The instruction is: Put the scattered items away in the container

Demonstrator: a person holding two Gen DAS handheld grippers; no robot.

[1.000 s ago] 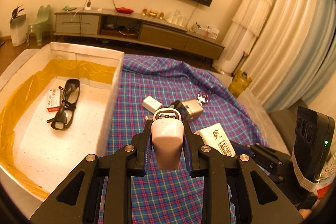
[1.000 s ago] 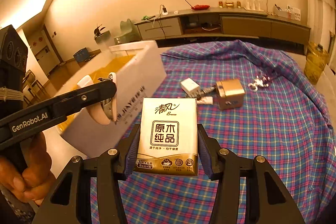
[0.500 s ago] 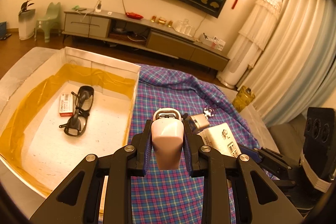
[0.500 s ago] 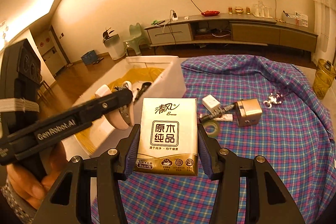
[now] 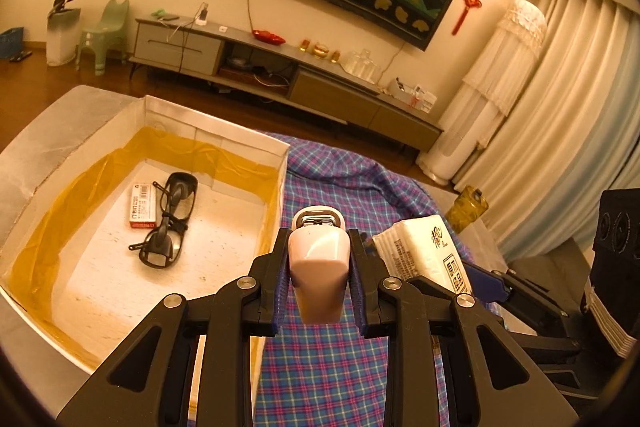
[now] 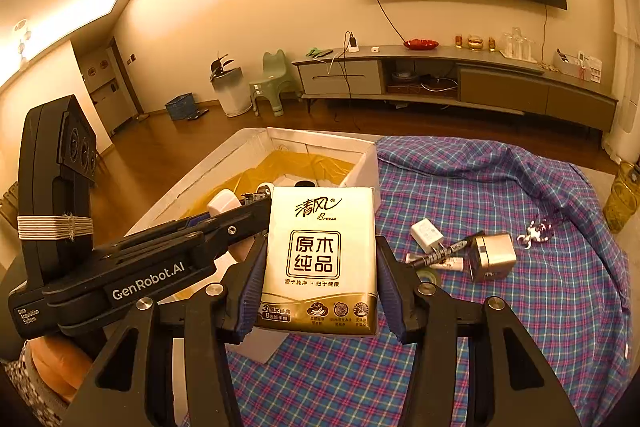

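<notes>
**Both claws loaded beside the open box**

The biggest thing I see is the blue and pink plaid cloth (image 6: 500, 307) spread over the work surface. At its left edge stands the large white rectangular box lined with yellow plastic film (image 5: 216, 137), open at the top. In the left wrist view, a pair of black-framed glasses (image 5: 168, 215) lies on its floor, folded, long axis running roughly toward the far wall, and just left of them, touching or nearly so, lies a small flat red and white carton (image 5: 142, 205), lined up the same way.

My right gripper (image 6: 320, 267) is clamped on a cream and gold soft pack of paper tissues (image 6: 320, 259). The pack stands upright between the blue pads, long axis vertical, printed face toward the camera, held above the cloth next to the box's near corner. The jaws sit about half spread, pressing on both narrow sides.

My left gripper (image 5: 320, 267) is closed to a narrow gap on a small pale pink and white plastic gadget with a metal end (image 5: 318, 267). Its long axis runs forward along the fingers, metal end away from me. It hangs just right of the box's right wall, over the cloth.

Left out on the cloth, in the right wrist view: a gold cube-shaped box (image 6: 492, 255), a white plug adapter (image 6: 426, 235), a black marker pen (image 6: 440, 253) and a small silvery trinket (image 6: 538, 229).
</notes>
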